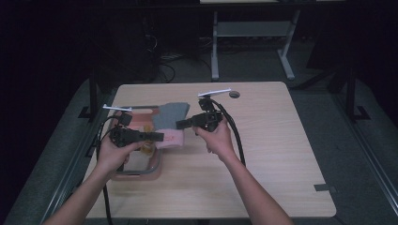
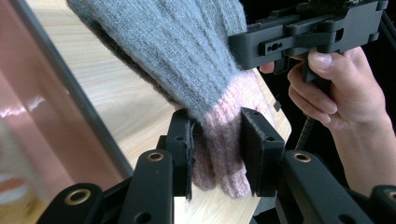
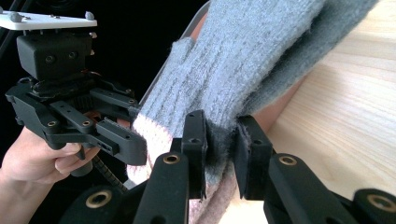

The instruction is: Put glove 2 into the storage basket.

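A grey knitted garment (image 1: 172, 114) with a pink end (image 1: 171, 138) hangs between my two grippers over the left part of the wooden table (image 1: 267, 154). The left gripper (image 1: 158, 137) is shut on the pink end (image 2: 219, 135), which is pinched between its pads (image 2: 217, 156). The right gripper (image 1: 181, 124) is shut on a fold of the grey part (image 3: 252, 60), squeezed between its pads (image 3: 220, 154). In the left gripper view the right gripper (image 2: 303, 35) and its hand are at the upper right. In the right gripper view the left gripper (image 3: 100, 128) is at the left.
A pinkish tray with a grey rim (image 1: 157, 165) lies on the table's left side under the left hand, with small yellowish things in it. A round cable hole (image 1: 234, 94) is near the far edge, and a strip of tape (image 1: 324, 188) near the right edge.
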`<control>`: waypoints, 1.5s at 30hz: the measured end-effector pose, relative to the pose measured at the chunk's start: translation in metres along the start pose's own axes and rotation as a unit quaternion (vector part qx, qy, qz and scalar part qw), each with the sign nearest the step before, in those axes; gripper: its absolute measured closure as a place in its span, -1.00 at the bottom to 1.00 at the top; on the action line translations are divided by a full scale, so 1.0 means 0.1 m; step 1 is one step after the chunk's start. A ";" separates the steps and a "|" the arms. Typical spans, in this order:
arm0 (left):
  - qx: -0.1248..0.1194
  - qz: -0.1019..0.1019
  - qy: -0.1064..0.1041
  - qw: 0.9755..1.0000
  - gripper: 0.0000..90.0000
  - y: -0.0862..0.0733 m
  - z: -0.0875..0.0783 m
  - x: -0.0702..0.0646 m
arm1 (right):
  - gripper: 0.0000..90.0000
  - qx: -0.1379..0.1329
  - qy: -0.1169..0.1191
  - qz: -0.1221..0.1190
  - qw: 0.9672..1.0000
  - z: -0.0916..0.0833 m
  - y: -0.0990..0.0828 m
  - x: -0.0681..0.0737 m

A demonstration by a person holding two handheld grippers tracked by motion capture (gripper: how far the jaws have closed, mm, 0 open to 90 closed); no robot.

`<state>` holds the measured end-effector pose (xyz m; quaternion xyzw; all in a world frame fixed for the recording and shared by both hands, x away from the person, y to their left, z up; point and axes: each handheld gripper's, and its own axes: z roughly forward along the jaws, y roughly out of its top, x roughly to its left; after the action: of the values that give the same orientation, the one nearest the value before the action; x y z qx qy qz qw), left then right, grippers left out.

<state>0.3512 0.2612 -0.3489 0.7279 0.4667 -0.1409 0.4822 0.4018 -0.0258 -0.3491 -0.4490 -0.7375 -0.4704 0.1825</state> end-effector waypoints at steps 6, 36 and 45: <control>-0.001 -0.005 0.004 1.000 0.48 -0.02 -0.08 0.03 | 0.68 0.008 0.001 -0.003 1.000 0.08 0.02 0.05; -0.012 -0.017 0.028 0.999 0.52 -0.14 -0.38 0.20 | 0.68 0.031 0.018 -0.007 0.999 0.43 0.11 0.16; -0.020 -0.025 0.033 0.999 0.52 -0.18 -0.48 0.26 | 0.68 0.040 0.029 -0.009 0.999 0.58 0.16 0.18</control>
<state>0.3383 0.3172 -0.3525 0.7103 0.5032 -0.1192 0.4775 0.4141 0.0351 -0.3564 -0.4212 -0.7538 -0.4549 0.2176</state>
